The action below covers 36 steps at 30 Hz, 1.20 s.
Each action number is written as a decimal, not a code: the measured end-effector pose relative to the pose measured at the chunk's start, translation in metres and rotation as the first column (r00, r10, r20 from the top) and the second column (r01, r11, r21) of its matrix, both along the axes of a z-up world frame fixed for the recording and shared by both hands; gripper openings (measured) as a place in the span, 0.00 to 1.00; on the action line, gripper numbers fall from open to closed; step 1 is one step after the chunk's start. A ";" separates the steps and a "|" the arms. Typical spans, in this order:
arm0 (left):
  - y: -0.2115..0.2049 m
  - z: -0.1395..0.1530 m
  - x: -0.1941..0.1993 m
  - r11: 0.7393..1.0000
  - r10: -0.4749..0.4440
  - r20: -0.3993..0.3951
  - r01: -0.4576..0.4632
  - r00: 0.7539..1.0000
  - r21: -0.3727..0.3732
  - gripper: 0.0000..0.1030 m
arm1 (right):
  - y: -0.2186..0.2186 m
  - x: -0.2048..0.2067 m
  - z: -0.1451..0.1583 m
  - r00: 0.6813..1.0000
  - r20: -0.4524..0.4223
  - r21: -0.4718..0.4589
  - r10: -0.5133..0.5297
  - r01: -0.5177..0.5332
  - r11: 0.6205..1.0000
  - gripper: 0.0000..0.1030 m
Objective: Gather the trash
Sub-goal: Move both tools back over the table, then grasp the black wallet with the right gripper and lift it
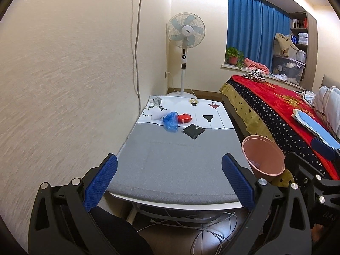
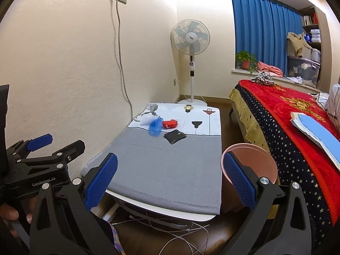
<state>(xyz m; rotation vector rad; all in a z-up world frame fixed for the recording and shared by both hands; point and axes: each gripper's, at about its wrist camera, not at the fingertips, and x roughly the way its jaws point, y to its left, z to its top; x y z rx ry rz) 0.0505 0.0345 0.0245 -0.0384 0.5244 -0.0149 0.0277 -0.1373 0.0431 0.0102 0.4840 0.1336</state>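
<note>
Trash lies at the far end of a low table (image 1: 180,163) (image 2: 165,165): a crumpled blue plastic bag (image 1: 171,121) (image 2: 154,126), a red wrapper (image 1: 184,117) (image 2: 170,123), a black pouch (image 1: 193,131) (image 2: 174,136) and a white scrap (image 1: 157,115) (image 2: 147,119). A pink bin (image 1: 263,155) (image 2: 250,163) stands on the floor at the table's right side. My left gripper (image 1: 169,182) is open over the table's near edge, empty. My right gripper (image 2: 170,182) is open too and holds nothing. The left gripper also shows at the left of the right wrist view (image 2: 40,146).
A wall runs along the table's left side with a hanging cable (image 2: 121,59). A standing fan (image 1: 185,34) is behind the table. A bed with a red blanket (image 2: 293,123) fills the right. Loose white cables (image 2: 187,233) lie on the floor under the table.
</note>
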 end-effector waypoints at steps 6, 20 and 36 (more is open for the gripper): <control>-0.001 -0.005 0.008 1.000 0.000 -0.014 0.000 1.000 -0.001 0.93 | 0.000 0.005 -0.005 1.000 -0.010 -0.005 0.001 -0.001 1.000 0.95; 0.015 0.004 0.098 0.996 0.088 0.018 -0.088 0.996 0.011 0.93 | -0.015 0.090 -0.003 0.998 0.031 -0.045 -0.049 0.050 0.998 0.95; 0.023 -0.013 0.253 0.975 0.221 0.018 -0.221 0.975 0.012 0.93 | -0.005 0.296 -0.083 0.994 -0.048 -0.014 -0.102 0.102 0.995 0.95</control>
